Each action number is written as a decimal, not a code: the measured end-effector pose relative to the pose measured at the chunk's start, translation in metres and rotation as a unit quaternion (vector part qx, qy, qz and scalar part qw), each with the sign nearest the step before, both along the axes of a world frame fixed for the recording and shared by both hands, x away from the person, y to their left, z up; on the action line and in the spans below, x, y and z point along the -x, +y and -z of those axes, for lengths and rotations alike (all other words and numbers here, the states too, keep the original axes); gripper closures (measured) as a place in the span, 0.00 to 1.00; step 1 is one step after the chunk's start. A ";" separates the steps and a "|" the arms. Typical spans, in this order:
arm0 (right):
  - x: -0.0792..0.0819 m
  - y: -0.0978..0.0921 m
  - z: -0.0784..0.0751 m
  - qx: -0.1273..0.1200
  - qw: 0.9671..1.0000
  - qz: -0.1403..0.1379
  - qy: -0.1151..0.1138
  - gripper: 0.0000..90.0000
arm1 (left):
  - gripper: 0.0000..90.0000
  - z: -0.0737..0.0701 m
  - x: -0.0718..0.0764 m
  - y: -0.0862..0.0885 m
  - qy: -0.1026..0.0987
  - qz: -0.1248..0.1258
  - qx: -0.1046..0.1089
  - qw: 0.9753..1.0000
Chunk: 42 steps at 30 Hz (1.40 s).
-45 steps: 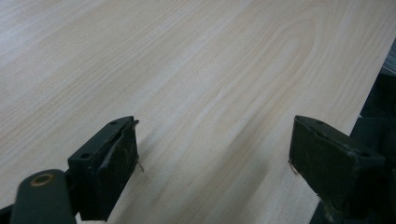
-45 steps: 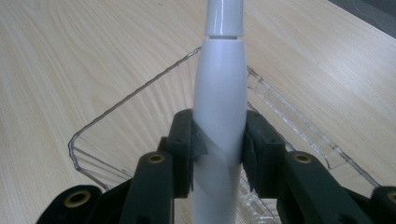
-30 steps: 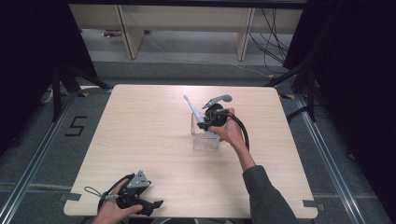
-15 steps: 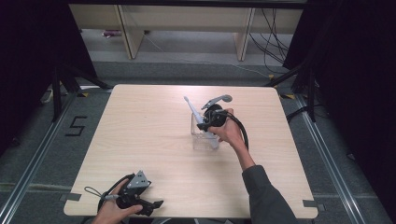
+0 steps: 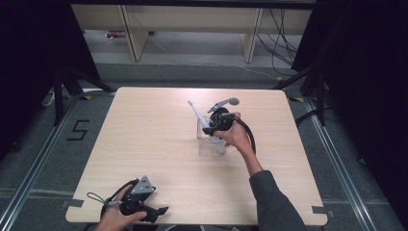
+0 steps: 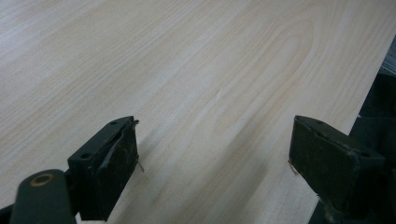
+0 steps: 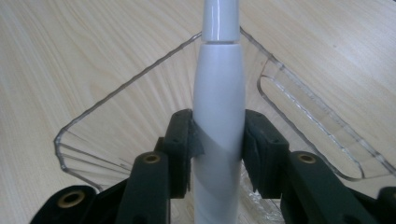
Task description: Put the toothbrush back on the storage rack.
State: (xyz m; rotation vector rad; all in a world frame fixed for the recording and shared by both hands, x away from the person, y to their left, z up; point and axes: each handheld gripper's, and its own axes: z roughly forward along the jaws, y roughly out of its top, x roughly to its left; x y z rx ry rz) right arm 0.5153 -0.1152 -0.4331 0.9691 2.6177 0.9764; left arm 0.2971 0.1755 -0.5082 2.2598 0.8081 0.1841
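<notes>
A white electric toothbrush (image 5: 198, 114) leans up and to the left out of a clear plastic container (image 5: 208, 142) near the middle of the wooden table (image 5: 144, 125). My right gripper (image 5: 219, 122) is shut on the toothbrush's handle, just right of the container. In the right gripper view the white handle (image 7: 218, 84) stands between the two jaws of the right gripper (image 7: 218, 140), above the container's clear rim (image 7: 116, 93). My left gripper (image 5: 161, 211) rests at the table's front left corner, held by a hand. Its jaws stand wide apart in the left gripper view (image 6: 215, 154), over bare wood.
A black cable (image 5: 248, 132) loops from the right gripper along the forearm. The table's right edge (image 6: 373, 60) runs close to the left gripper's right jaw. Light shelving (image 5: 192, 24) stands beyond the far edge, and dark stands (image 5: 62, 77) flank the table.
</notes>
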 end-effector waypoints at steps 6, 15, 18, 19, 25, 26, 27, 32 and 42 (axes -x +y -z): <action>0.004 -0.009 -0.010 -0.012 1.000 -0.002 -0.021 0.66 | 0.17 0.001 0.001 -0.002 0.005 -0.004 0.009 1.000; 0.013 -0.016 -0.024 -0.042 0.999 0.004 -0.028 0.60 | 0.17 0.001 0.001 -0.002 0.004 -0.005 0.010 1.000; 0.016 -0.017 -0.027 -0.041 0.999 0.011 -0.027 0.58 | 0.17 0.001 0.001 -0.002 0.004 -0.005 0.010 1.000; 0.016 -0.019 -0.029 -0.040 0.998 0.004 -0.041 0.56 | 0.17 0.001 0.001 -0.002 0.004 -0.005 0.010 1.000; 0.021 -0.023 -0.034 -0.052 0.997 0.000 -0.056 0.51 | 0.17 0.001 0.001 -0.002 0.004 -0.005 0.010 1.000; 0.023 -0.022 -0.035 -0.061 0.996 0.007 -0.058 0.51 | 0.17 0.001 0.001 -0.002 0.004 -0.005 0.010 1.000; 0.027 -0.024 -0.040 -0.055 0.997 -0.003 -0.053 0.51 | 0.17 0.001 0.001 -0.001 0.004 -0.005 0.009 1.000; 0.032 -0.026 -0.044 -0.054 0.997 -0.005 -0.064 0.48 | 0.17 0.001 0.000 -0.001 0.004 -0.005 0.012 1.000; 0.041 -0.029 -0.045 -0.061 0.995 0.011 -0.077 0.41 | 0.17 0.001 0.000 0.000 0.001 -0.006 0.000 1.000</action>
